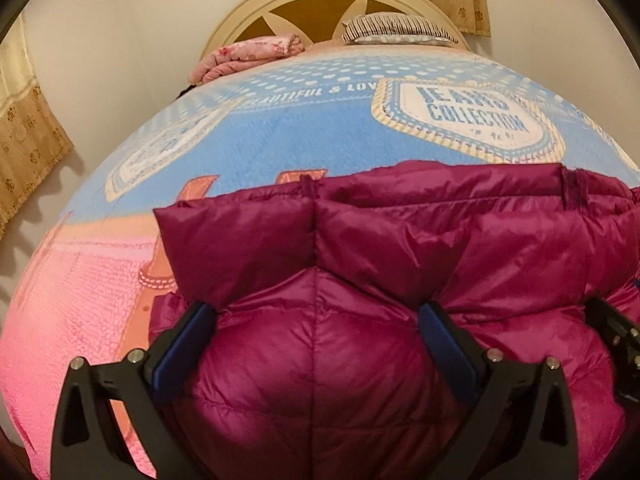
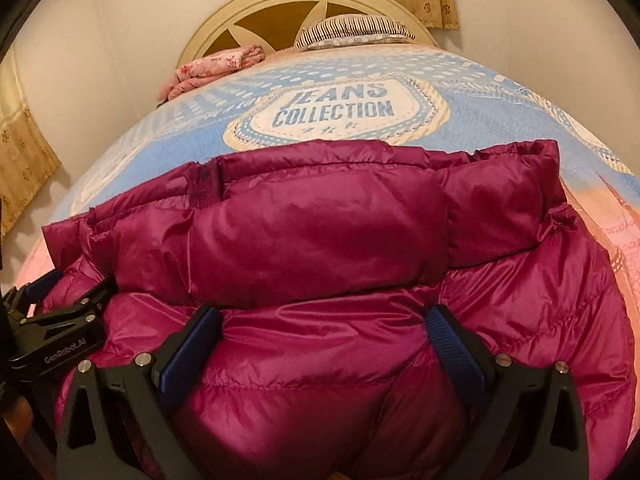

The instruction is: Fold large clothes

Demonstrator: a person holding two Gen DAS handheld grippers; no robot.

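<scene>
My left gripper (image 1: 316, 320) has its jaws spread wide, and the puffy magenta down jacket (image 1: 400, 248) bulges up between the blue pads (image 1: 188, 344); they bracket the fabric, and I cannot tell whether they actually press on it. My right gripper (image 2: 324, 320) is likewise spread, straddling another bulge of the same jacket (image 2: 320, 224). The two claws sit side by side at the near edge of the garment, the left one visible at the left of the right wrist view. From both claws the jacket lies straight ahead and under the fingers, resting on the blue and pink bedspread (image 1: 304, 120), with a thick padded roll, probably the hood or collar, lying crosswise just beyond my fingertips. Its long axis runs left to right, across my line of reach. Neither hand is nearer; I judge the coming fold needs both closing together and carrying forward toward the headboard (image 2: 280, 4).
</scene>
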